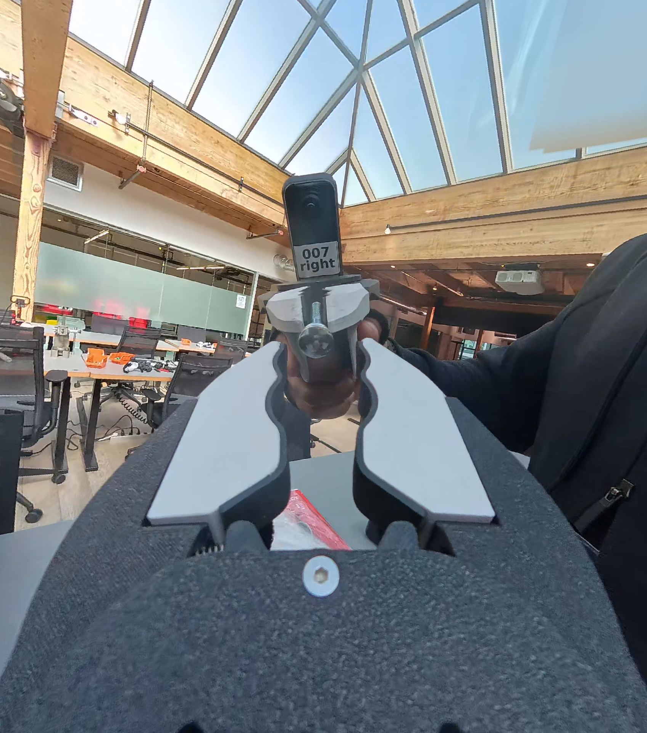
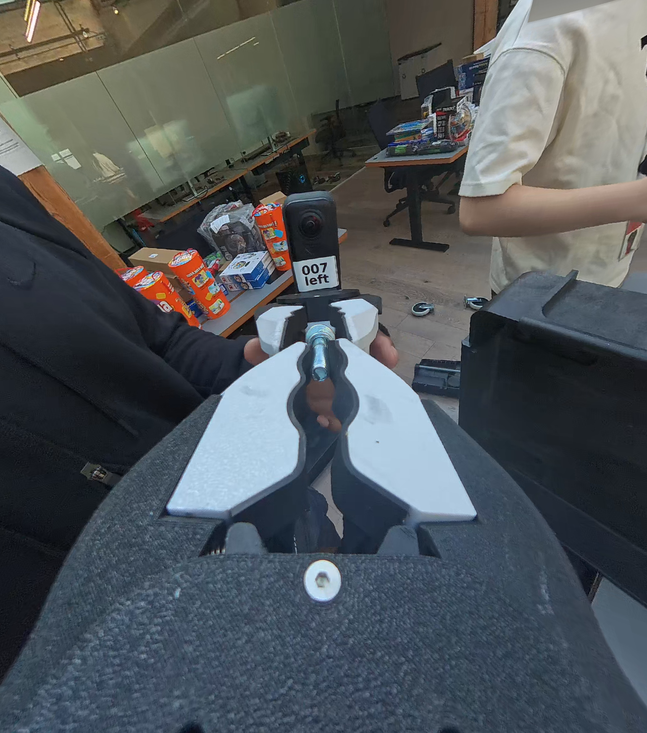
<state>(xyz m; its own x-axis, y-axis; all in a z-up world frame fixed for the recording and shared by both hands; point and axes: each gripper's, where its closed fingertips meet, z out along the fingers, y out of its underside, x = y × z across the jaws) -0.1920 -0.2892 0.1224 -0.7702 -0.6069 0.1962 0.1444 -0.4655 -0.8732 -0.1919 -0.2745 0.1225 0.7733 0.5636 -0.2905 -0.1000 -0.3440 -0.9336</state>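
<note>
My two grippers face each other nose to nose, raised in the air. A silver bolt (image 2: 319, 357) lies lengthwise between them. My right gripper (image 2: 321, 351) is shut on the bolt's shank near its fingertips. In the left wrist view the right gripper (image 1: 315, 329) faces the camera with the bolt's round head (image 1: 315, 340) sticking out toward me. My left gripper (image 1: 321, 349) is open, its fingertips standing apart on either side of the bolt's head. In the right wrist view the left gripper (image 2: 317, 323) shows its jaws apart around the bolt's far end.
A person in a black jacket (image 1: 591, 377) holds both grippers. A red packet (image 1: 313, 519) lies on a grey table (image 1: 325, 472) below. A black case (image 2: 571, 396) stands at right, with a person in a cream shirt (image 2: 551, 139) behind it. Orange tubes (image 2: 198, 281) and boxes crowd a table. My left and right fingertips are right by each other.
</note>
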